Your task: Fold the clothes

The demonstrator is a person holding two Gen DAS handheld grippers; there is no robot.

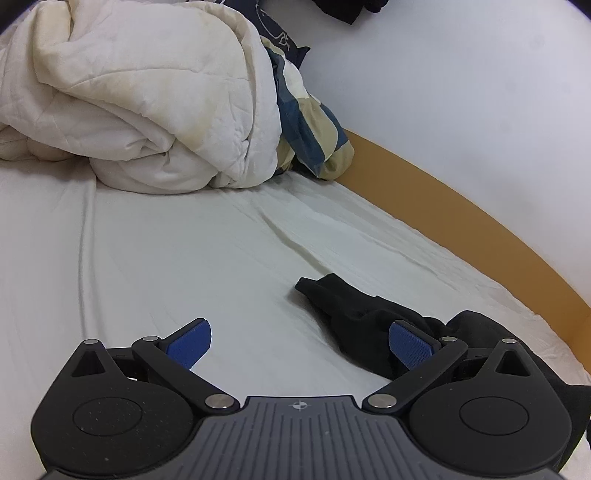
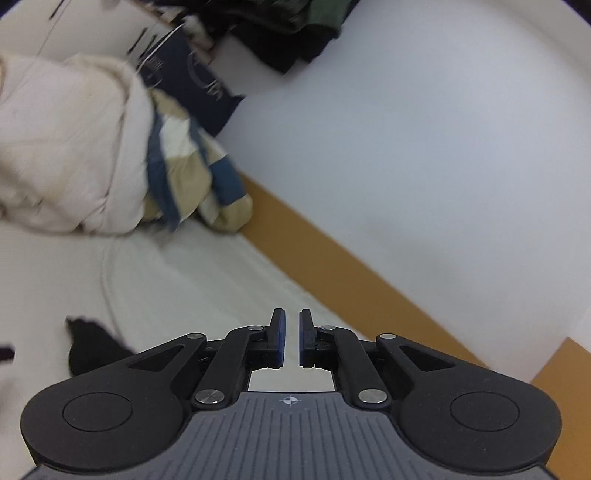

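A crumpled black garment [image 1: 354, 317] lies on the white bed sheet [image 1: 166, 258], in the lower right of the left wrist view. My left gripper [image 1: 301, 341] stands wide open just above the sheet. Its right finger [image 1: 408, 347] is over the garment's edge, its left finger over bare sheet, and nothing is gripped. In the right wrist view the same garment [image 2: 88, 347] shows at the lower left, well aside from my right gripper [image 2: 291, 319]. That gripper's blue pads stand a narrow gap apart with only sheet visible between them.
A bunched white quilt [image 1: 129, 103] with a blue and beige checked cover [image 1: 310, 125] fills the far end of the bed. An orange-brown bed frame [image 1: 461, 221] runs along the white wall on the right. Dark clothes [image 2: 288, 29] are piled at the top.
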